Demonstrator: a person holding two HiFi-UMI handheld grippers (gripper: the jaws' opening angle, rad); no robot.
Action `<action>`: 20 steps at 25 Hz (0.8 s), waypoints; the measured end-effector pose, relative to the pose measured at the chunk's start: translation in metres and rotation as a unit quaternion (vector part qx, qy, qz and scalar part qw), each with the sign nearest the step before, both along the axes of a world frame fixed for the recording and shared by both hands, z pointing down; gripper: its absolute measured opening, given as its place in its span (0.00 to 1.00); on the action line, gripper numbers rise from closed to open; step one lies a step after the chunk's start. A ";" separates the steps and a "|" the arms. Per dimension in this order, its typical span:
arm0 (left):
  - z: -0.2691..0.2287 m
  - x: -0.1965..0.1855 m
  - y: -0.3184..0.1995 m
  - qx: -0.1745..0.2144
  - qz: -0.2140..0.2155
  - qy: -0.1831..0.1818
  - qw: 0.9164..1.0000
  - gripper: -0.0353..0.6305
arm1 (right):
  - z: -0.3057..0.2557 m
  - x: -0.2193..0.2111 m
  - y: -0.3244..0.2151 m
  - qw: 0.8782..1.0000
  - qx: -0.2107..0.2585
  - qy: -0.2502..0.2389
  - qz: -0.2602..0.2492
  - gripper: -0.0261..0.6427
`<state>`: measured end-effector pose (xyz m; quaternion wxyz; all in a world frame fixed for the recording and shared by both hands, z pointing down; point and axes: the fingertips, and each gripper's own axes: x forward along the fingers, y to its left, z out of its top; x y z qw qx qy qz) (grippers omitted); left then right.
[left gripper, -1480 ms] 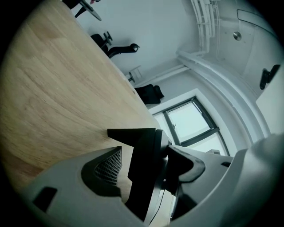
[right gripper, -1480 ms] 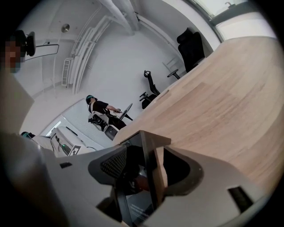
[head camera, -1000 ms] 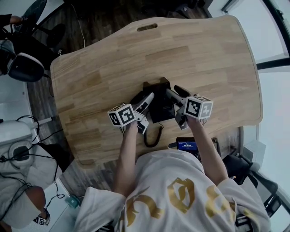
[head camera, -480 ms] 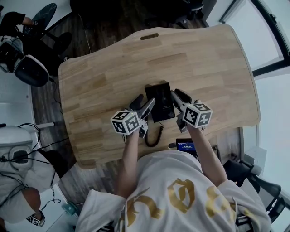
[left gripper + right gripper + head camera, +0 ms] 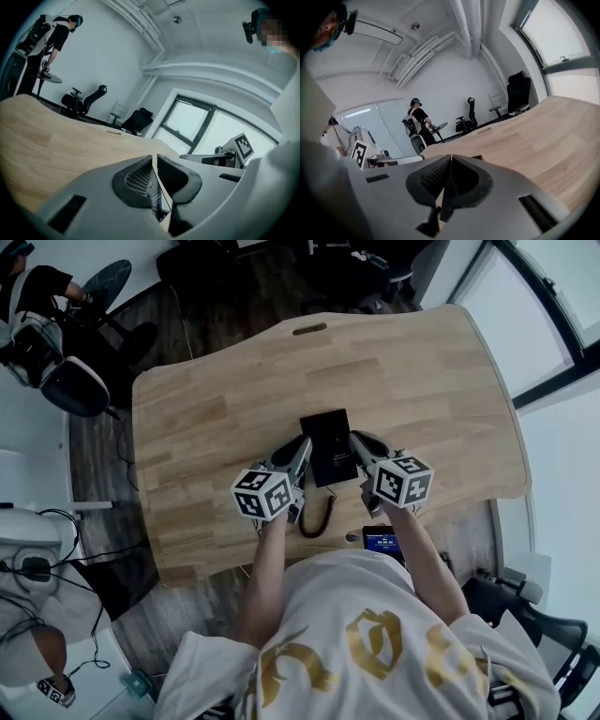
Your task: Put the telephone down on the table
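The black telephone [image 5: 328, 440] lies flat on the wooden table [image 5: 216, 418], and its coiled cord [image 5: 320, 515] trails toward the front edge. My left gripper [image 5: 301, 450] hangs just left of the phone. Its jaws are closing to a thin slit, and nothing is between the pads [image 5: 140, 177]. My right gripper [image 5: 356, 442] hangs just right of the phone with its jaws shut and empty, pads [image 5: 433, 178] pressed together. Both grippers are raised off the tabletop and touch nothing. The left gripper view shows the right gripper's marker cube [image 5: 243, 146].
A small device with a blue screen [image 5: 382, 540] sits at the table's front edge by the cord. A slot [image 5: 309, 328] is cut near the far edge. Office chairs [image 5: 70, 381] and a person [image 5: 417, 123] stand beyond the table's left side.
Both grippers stood open astride the telephone. Both now have their jaws drawn together and have risen toward the camera. The telephone stays on the table.
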<state>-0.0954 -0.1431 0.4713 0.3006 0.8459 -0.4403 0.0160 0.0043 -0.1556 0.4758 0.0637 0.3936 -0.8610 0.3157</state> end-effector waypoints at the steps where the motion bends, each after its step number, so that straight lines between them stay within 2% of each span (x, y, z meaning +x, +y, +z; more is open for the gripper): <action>1: -0.003 0.000 0.003 0.002 -0.001 -0.003 1.000 0.10 | -0.005 0.000 0.003 1.000 -0.001 -0.012 0.003 0.06; 3: -0.008 0.001 0.008 0.006 -0.008 -0.005 1.000 0.08 | -0.013 0.000 0.008 1.000 0.002 -0.028 0.009 0.06; 10: -0.040 0.003 0.017 0.035 -0.024 -0.020 0.999 0.07 | -0.039 0.002 0.026 0.999 0.041 -0.033 0.012 0.06; 15: -0.048 0.010 0.030 0.043 -0.020 -0.029 0.998 0.07 | -0.040 0.007 0.040 0.999 0.048 -0.010 0.007 0.06; 20: -0.043 0.014 0.038 0.036 -0.019 -0.027 0.999 0.07 | -0.043 0.010 0.048 0.999 0.053 -0.005 0.000 0.06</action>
